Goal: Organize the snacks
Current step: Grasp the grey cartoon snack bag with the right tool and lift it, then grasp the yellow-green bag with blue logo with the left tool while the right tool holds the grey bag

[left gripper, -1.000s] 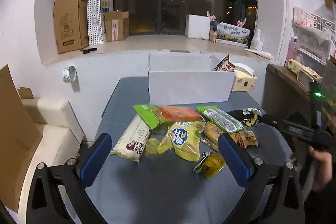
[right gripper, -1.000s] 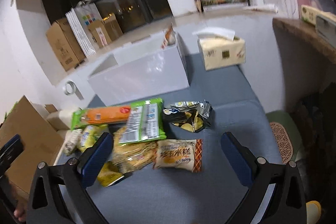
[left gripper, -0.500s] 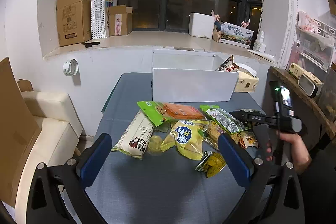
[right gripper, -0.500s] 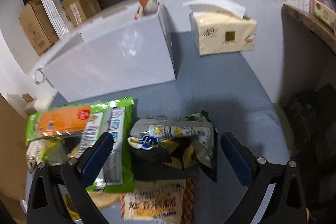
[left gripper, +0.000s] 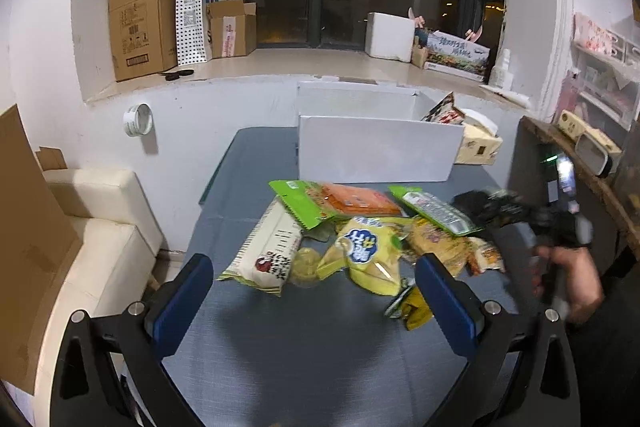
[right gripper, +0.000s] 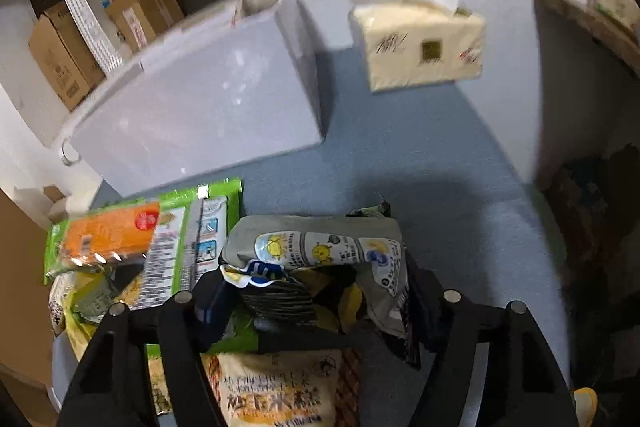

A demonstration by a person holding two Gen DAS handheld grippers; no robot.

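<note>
Several snack packets lie in a pile on the blue-grey table [left gripper: 304, 339]: a white bar packet [left gripper: 266, 247], a yellow bag [left gripper: 370, 251], a green-and-orange packet [left gripper: 340, 201] and a green packet [left gripper: 434, 209]. A white box [left gripper: 378, 153] stands behind them with one snack inside. My left gripper [left gripper: 316, 301] is open and empty, in front of the pile. My right gripper [right gripper: 316, 301] has closed on a dark grey chip bag [right gripper: 320, 267] at the pile's right end; it also shows in the left wrist view [left gripper: 490, 205].
A tissue box [right gripper: 420, 47] stands right of the white box [right gripper: 192, 123]. A cream sofa [left gripper: 100, 239] and a cardboard sheet [left gripper: 24, 243] are left of the table. A wooden shelf [left gripper: 580, 167] is on the right. Cartons [left gripper: 140, 23] sit on the window ledge.
My right gripper moved down and forward onto the dark grey chip bag and its fingers closed around it. My left gripper stayed open and drew slightly closer to the pile.
</note>
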